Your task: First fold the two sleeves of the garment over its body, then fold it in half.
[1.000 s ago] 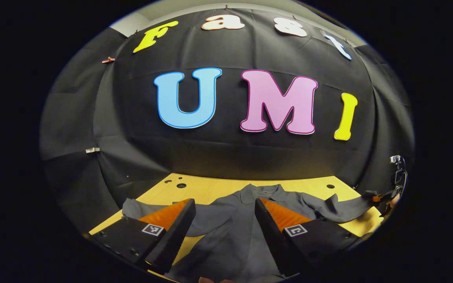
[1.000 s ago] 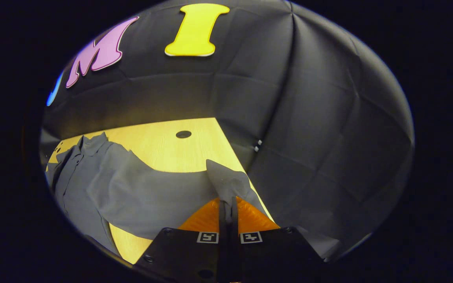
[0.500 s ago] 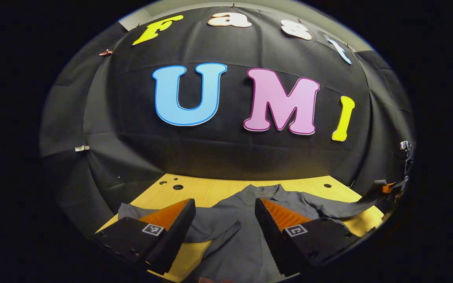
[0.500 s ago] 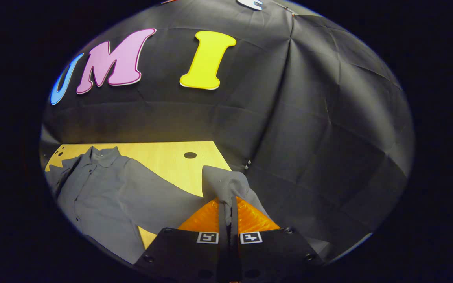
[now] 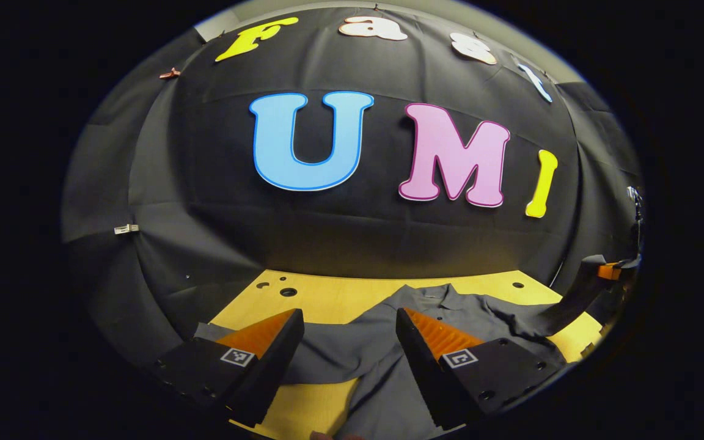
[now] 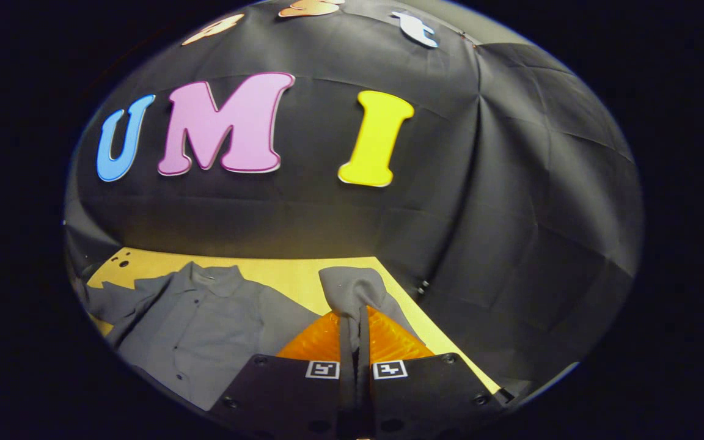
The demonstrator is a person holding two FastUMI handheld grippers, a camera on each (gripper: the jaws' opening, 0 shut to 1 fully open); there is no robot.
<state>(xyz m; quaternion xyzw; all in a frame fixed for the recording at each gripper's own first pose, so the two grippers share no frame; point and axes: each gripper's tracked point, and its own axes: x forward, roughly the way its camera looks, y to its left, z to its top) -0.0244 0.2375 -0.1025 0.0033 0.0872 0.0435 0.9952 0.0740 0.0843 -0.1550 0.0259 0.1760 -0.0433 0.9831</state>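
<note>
Between the fingers of the right gripper point(image 6: 352, 333), a fold of grey sleeve point(image 6: 352, 290) is clamped tight, its cuff end standing up above the jaws and lifted clear of the wooden table point(image 6: 303, 275). From that pinch the cloth runs down to the grey shirt point(image 6: 199, 324), which lies spread on the table to the gripper's left, collar toward the booth's black wall. In the left gripper view, the left gripper point(image 5: 349, 342) hangs just above the shirt's body with its jaws wide apart, holding nothing; the shirt's other sleeve point(image 5: 327, 354) lies flat across the gap between them. At that view's far right, the right gripper draws the raised sleeve up off the table's edge.
</note>
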